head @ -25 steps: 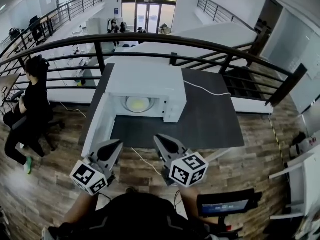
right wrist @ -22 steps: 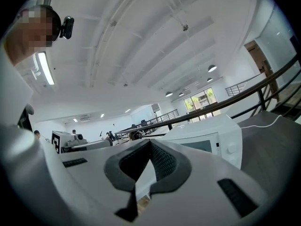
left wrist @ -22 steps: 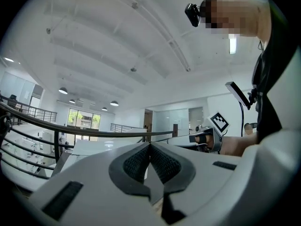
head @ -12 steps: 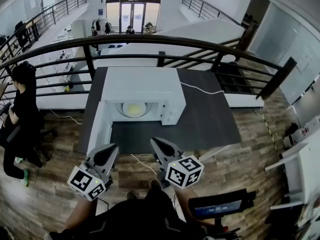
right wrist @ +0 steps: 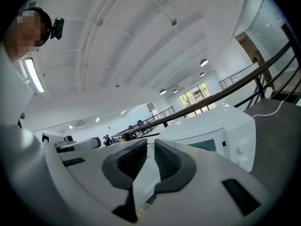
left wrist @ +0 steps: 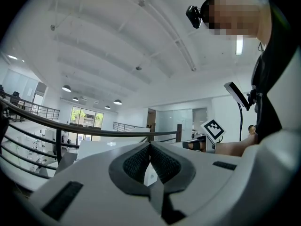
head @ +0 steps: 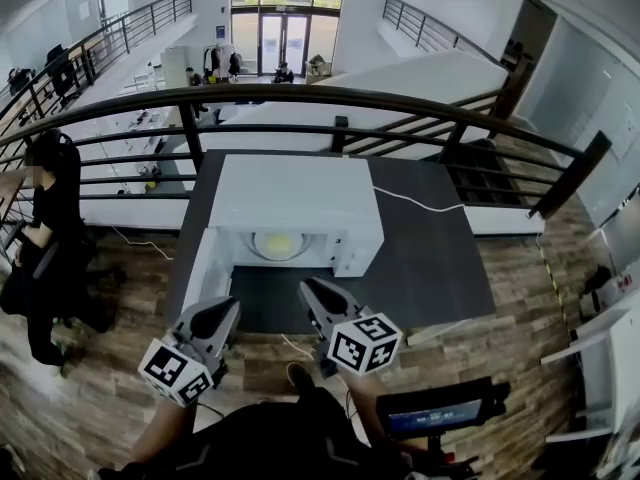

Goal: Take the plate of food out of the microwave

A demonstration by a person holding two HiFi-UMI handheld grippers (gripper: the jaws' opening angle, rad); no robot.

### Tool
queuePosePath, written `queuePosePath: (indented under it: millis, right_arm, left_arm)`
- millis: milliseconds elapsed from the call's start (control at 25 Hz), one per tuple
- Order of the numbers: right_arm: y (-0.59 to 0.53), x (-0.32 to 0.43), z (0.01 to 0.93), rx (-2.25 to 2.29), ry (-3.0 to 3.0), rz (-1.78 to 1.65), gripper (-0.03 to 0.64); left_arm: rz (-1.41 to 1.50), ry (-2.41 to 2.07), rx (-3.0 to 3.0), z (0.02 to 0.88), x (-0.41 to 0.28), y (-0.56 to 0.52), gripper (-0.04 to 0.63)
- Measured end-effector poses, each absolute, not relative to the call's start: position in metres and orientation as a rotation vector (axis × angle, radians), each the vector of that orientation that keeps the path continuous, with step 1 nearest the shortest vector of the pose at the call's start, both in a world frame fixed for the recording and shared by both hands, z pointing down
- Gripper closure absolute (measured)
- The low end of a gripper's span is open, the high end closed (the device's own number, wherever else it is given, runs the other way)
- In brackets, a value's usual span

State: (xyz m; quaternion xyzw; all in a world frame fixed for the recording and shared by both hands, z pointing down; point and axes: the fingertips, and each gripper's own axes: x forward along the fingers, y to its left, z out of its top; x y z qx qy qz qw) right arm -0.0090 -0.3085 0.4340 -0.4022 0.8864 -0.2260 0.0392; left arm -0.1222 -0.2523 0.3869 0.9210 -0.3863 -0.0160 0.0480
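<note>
At bottom, nearest: L gripper [head: 226, 308], jaws pressed together, empty. R gripper [head: 311, 288] beside it, jaws just eased apart to a slit, nothing btwn. Both by near edge of table [head: 430, 253]. Further back: microwave [head: 295, 193], door [head: 200, 266] swung open to left, plate [head: 277, 243] w/ food inside.

Smooth white microwave [head: 295, 203] on matt dark table [head: 430, 258].
</note>
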Motion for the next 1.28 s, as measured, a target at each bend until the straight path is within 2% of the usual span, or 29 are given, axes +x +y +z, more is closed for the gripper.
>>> queuePosePath:
  millis: [160, 840, 1280]
  right_arm:
    - [-0.333, -0.017, 0.44, -1.222, 2.716, -0.712, 0.586]
    - [-0.393, -0.016, 0.539, -1.221, 2.578, -1.094, 0.533]
    - [-0.422, -0.021, 0.613, -1.159, 2.265, -1.505, 0.428]
  left_arm:
    - [0.023, -1.189, 2.814, 0.386, -0.127, -0.266, 0.591]
    - [-0.114, -1.255, 2.778, 0.38, -0.122, -0.304, 0.591]
    - [0.009, -1.315, 2.759, 0.397, -0.122, -0.315, 0.591]
